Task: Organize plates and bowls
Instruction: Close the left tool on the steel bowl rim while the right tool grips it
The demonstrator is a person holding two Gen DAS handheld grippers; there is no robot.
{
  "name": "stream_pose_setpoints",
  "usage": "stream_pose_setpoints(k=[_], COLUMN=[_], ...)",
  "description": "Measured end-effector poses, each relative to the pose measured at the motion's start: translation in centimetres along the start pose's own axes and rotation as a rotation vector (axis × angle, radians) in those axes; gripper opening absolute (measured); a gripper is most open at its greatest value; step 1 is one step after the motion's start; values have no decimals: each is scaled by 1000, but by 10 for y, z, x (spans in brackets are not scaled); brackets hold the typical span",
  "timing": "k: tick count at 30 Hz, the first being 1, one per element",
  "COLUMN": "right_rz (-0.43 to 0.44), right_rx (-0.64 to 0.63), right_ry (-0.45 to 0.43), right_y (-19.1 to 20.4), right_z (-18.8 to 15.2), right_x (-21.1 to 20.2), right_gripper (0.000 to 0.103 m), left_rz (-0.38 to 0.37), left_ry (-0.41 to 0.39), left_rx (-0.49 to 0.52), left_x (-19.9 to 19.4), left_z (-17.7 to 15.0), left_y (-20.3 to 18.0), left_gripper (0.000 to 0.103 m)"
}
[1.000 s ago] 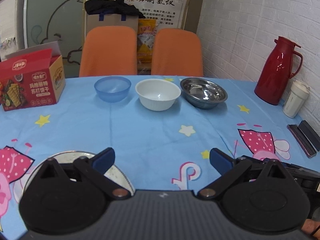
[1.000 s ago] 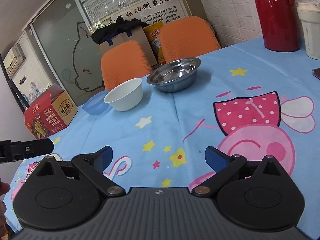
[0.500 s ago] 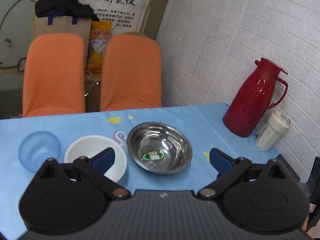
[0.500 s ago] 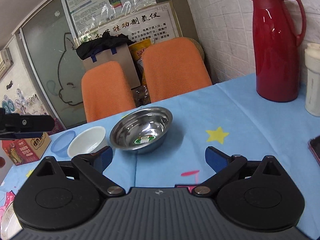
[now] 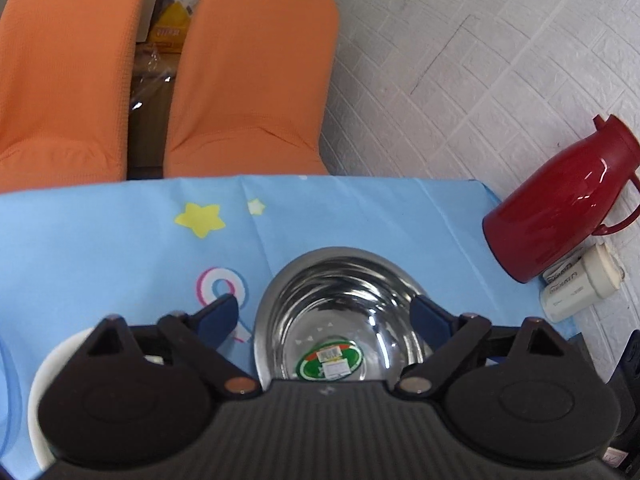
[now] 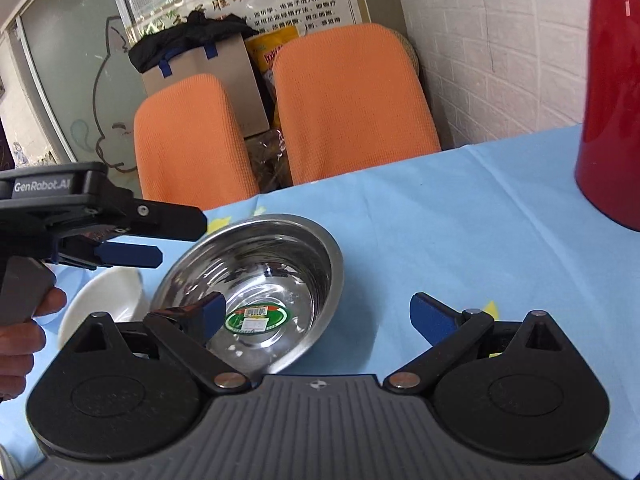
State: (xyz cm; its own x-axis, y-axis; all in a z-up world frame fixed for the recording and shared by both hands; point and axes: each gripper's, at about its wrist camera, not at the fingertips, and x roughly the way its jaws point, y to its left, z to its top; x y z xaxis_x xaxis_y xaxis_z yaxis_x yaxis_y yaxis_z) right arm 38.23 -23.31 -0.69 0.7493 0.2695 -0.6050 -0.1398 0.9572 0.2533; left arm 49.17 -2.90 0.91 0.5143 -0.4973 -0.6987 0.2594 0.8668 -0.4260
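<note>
The left gripper (image 5: 326, 316) straddles the steel bowl (image 5: 340, 308), its jaws closing though not yet pinching the rim, probably to lift it for stacking. The right gripper (image 6: 316, 314) is spread wide, empty, its left finger over the bowl's near rim. The white bowl (image 6: 104, 300) sits at the steel one's nine o'clock. The left gripper's body reads "GenRobot.AI".

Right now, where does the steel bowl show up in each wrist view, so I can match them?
Left wrist: the steel bowl sits bottom centre, between the fingers of the left gripper, whose jaws are closing.
Right wrist: the steel bowl lies centre-left, behind the left finger of the right gripper.
Shared landmark: the red flask, right of the bowl in both.
</note>
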Motion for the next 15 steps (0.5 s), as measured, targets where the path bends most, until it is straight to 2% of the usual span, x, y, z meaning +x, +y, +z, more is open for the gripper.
stream_pose_setpoints(k=[1, 3, 9, 11, 12, 13, 14, 15], right_rz=[0, 2, 15, 13, 17, 22, 20, 10], right_rx=[1, 5, -22, -23, -21, -25, -41, -63], right_ry=[6, 21, 35, 41, 44, 46, 42, 39], right_y=[0, 2, 10, 10, 10, 10, 12, 15], right_z=[0, -2, -8, -10, -10, -11, -12, -13], right_x=[4, 12, 18, 20, 20, 20, 20, 20], right_gripper=[103, 103, 103, 103, 103, 103, 99, 75], left_rz=[6, 39, 91, 106, 116, 122, 131, 140], left_ry=[13, 24, 48, 53, 63, 74, 81, 81], left_rx=[12, 35, 103, 123, 134, 133, 126, 123], left_x=[5, 15, 27, 28, 30, 32, 34, 35], left_z=[0, 0, 0, -2, -3, -3, -4, -4], left_y=[0, -1, -10, -11, -12, -11, -10, -9], left_gripper=[81, 78, 75, 66, 52, 43, 41, 37])
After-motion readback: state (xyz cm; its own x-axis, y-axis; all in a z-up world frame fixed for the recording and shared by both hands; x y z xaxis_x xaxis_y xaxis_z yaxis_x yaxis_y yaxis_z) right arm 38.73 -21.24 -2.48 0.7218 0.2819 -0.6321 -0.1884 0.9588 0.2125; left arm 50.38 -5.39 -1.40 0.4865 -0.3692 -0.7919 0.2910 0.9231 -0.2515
